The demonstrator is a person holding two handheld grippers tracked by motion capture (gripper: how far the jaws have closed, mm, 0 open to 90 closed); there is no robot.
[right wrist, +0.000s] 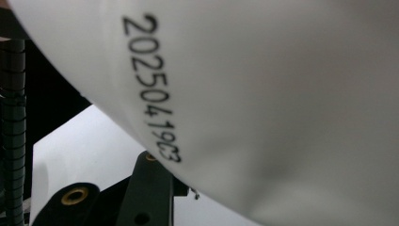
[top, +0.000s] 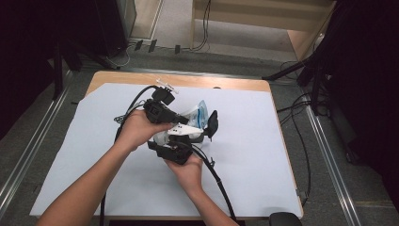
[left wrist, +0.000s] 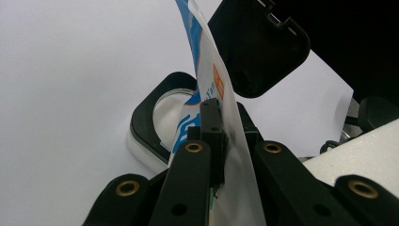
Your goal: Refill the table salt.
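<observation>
- We see a lab-like recording room: a wooden table under white paper.
- We note floor rails, loose cables, and dark stands.

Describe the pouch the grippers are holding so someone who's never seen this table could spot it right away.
On the white sheet covering the wooden table, look at the middle where both hands meet. Between the left gripper and right gripper is the pouch: white plastic with blue print.
</observation>
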